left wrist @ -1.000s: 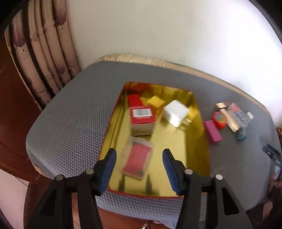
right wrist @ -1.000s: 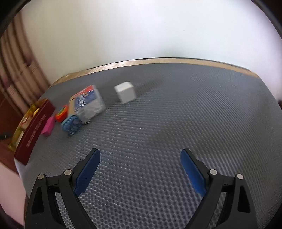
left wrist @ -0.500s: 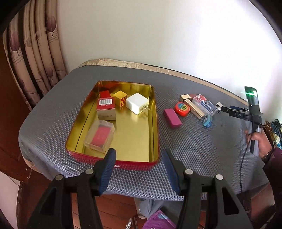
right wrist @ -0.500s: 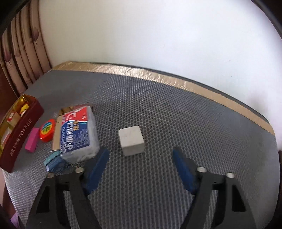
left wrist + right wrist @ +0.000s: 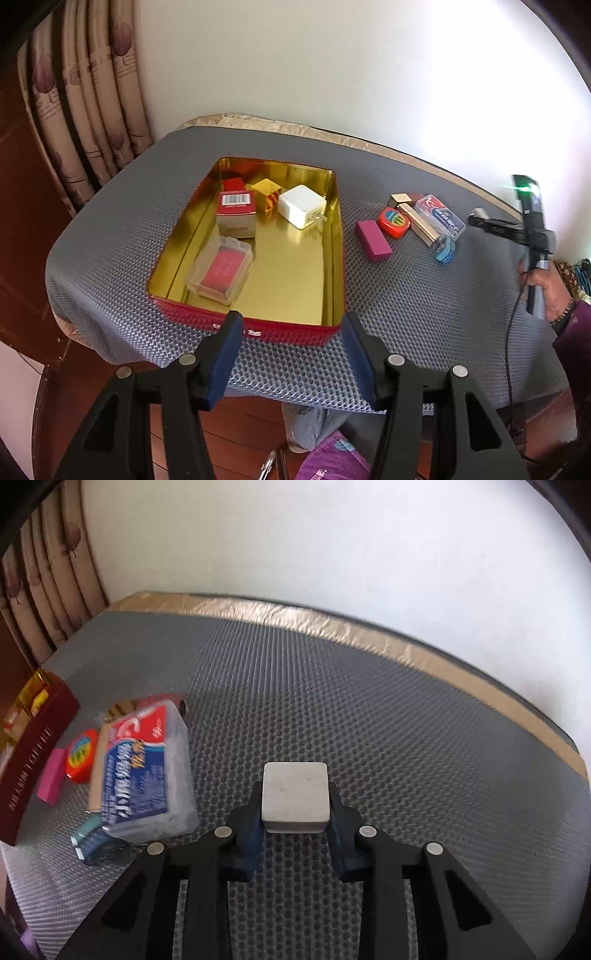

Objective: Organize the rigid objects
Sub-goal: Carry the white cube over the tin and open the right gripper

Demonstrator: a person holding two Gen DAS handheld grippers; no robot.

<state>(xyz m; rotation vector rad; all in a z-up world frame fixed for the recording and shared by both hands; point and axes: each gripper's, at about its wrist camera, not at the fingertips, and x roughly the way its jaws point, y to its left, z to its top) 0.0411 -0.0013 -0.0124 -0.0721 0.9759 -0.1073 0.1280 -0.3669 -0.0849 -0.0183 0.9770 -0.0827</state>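
Right wrist: grey cube (image 5: 294, 796) between fingers (image 5: 248, 834) (touching).

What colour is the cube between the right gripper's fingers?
Pale grey cube, plain and unpatterned; the right wrist view shows it best.

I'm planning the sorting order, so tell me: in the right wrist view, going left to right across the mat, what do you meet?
Red tin → pink block → round red tape measure → clear plastic box with the blue label → grey cube, sitting between the fingers of the right gripper.
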